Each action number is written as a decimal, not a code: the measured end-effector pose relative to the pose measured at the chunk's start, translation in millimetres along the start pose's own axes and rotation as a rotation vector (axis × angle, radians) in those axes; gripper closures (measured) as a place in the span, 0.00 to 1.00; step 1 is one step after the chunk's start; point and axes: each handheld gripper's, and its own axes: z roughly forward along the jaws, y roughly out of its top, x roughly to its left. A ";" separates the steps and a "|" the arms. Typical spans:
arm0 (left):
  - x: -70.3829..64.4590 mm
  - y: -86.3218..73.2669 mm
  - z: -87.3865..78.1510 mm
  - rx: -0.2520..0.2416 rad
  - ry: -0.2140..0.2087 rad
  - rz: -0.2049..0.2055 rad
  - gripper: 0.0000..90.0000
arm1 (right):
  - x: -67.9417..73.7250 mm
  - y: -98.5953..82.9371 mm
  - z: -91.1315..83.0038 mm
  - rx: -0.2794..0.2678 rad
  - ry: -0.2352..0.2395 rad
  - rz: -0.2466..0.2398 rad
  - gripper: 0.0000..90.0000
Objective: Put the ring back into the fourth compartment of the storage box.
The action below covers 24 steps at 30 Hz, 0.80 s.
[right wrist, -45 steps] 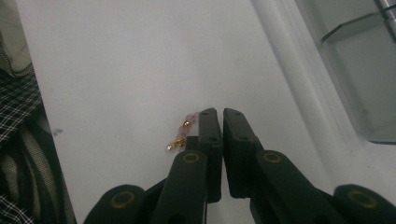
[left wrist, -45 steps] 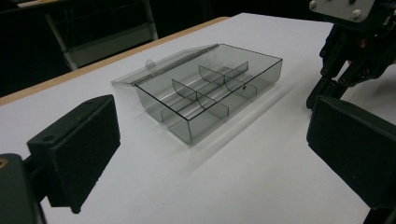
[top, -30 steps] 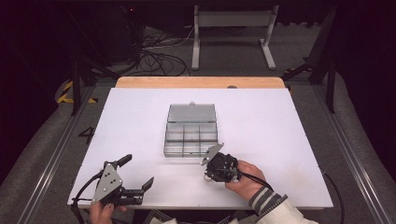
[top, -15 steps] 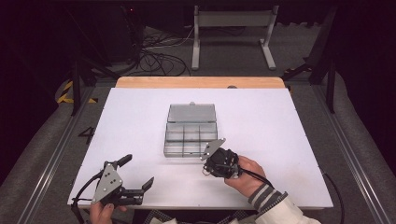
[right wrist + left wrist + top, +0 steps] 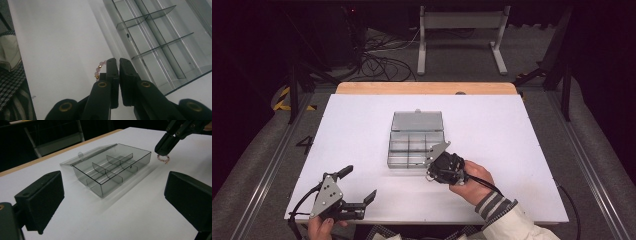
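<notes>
Picking up the bracelet (image 5: 99,70): right gripper (image 5: 119,65) pressed together on it, just beside the box (image 5: 416,146), near right corner. Left gripper (image 5: 362,185) spread, idle, near left. Next: lift, carry over a compartment, release.

We see the table (image 5: 362,130) as plain white, with a strip of pale wood along its upper edge in the high view; the compartment box (image 5: 112,170) is smoky grey and see-through, dividers alike; the bracelet (image 5: 99,70) shows pale pink beads with small gold ones between; both the left gripper (image 5: 357,190) and the right gripper (image 5: 117,65) are black, brass-coloured rivets on the right's; the sleeve (image 5: 10,72) at lower left is cream over a black-and-white check.
</notes>
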 end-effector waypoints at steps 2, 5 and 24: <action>0.0 0.0 0.0 0.000 -0.001 0.000 0.03 | -0.7 1.4 -0.5 -0.002 -0.002 -0.004 0.97; -0.1 0.0 0.0 0.001 0.000 0.000 0.03 | -1.7 3.6 -1.3 -0.005 -0.007 0.001 0.97; 0.7 0.4 -0.5 0.000 0.001 0.006 0.03 | -9.1 25.3 -2.3 -0.030 -0.036 0.001 0.96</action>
